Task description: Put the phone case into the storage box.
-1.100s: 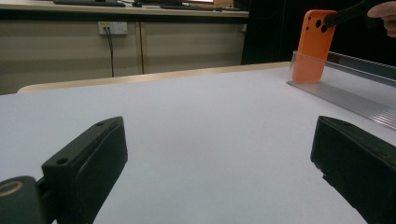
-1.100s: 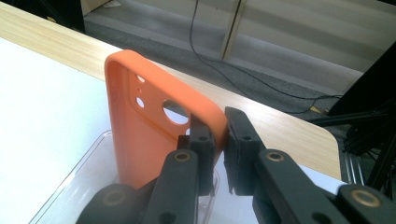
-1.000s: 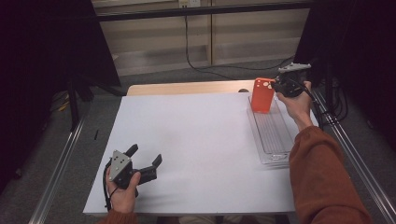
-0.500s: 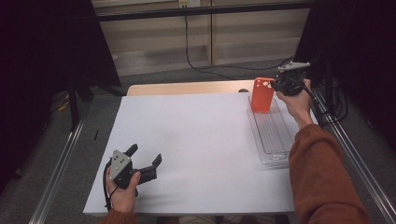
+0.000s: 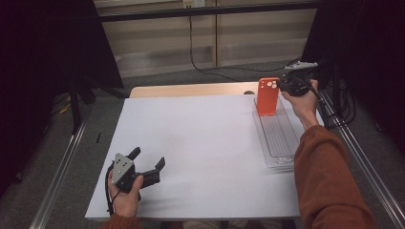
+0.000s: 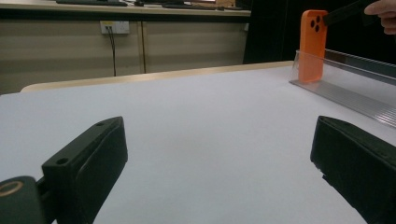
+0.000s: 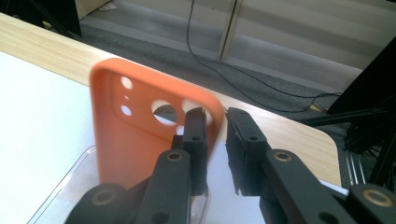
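Note:
An orange phone case (image 5: 267, 95) stands upright at the far end of a clear plastic tray (image 5: 279, 138) on the right of the white table. My right gripper (image 5: 282, 86) reaches it from the right, near its top. In the right gripper view the gripper (image 7: 215, 116) has its jaws pinched on the edge of the case (image 7: 140, 140) beside the camera holes. My left gripper (image 5: 148, 156) rests near the front left of the table, jaws wide apart with nothing between them. Along the open left gripper (image 6: 219, 135), the case (image 6: 312, 42) shows far off at the right.
A white sheet (image 5: 205, 143) covers the table, with a strip of bare wood (image 5: 191, 89) along its far edge. The tray (image 6: 355, 88) runs along the right side. A cable (image 5: 196, 52) crosses the floor behind, and metal rails flank the table.

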`<state>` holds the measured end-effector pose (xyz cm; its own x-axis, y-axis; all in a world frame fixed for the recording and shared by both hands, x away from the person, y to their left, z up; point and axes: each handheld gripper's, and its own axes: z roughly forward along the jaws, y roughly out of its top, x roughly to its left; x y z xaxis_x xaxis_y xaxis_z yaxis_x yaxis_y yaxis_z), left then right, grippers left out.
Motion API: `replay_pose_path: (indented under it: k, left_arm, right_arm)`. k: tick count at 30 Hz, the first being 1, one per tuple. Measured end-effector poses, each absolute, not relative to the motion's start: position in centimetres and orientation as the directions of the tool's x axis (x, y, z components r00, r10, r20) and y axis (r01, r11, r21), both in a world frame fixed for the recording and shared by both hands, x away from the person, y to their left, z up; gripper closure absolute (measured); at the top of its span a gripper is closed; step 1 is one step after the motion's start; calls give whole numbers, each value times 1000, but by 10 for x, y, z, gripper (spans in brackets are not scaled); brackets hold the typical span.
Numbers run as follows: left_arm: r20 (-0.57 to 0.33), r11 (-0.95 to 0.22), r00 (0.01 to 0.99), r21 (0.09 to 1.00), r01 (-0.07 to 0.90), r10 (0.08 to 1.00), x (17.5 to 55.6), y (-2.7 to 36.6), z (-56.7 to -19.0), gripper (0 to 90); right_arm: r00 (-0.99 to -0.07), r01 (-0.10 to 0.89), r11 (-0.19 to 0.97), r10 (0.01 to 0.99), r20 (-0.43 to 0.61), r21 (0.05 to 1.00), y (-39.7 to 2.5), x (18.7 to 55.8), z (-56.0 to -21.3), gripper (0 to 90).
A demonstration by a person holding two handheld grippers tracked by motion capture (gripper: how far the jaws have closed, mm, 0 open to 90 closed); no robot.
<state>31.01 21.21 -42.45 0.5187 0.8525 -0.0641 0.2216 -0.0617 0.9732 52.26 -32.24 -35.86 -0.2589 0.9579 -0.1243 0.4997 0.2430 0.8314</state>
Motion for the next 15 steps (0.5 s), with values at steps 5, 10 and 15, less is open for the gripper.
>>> replay_pose_path:
  k: [5, 10, 15]
  left_arm:
    - [-63, -62, 514, 973, 223, 855, 310, 212, -425, 39]
    - [-64, -61, 515, 973, 223, 855, 310, 213, -425, 39]
    - [-68, -57, 514, 973, 223, 855, 310, 212, -425, 39]
  right_arm:
    - [-255, 500, 235, 960, -118, 833, -324, 523, -359, 774]
    - [-251, 504, 207, 964, -87, 839, -326, 523, -360, 716]
    - [-246, 504, 177, 968, -56, 845, -326, 522, -360, 604]
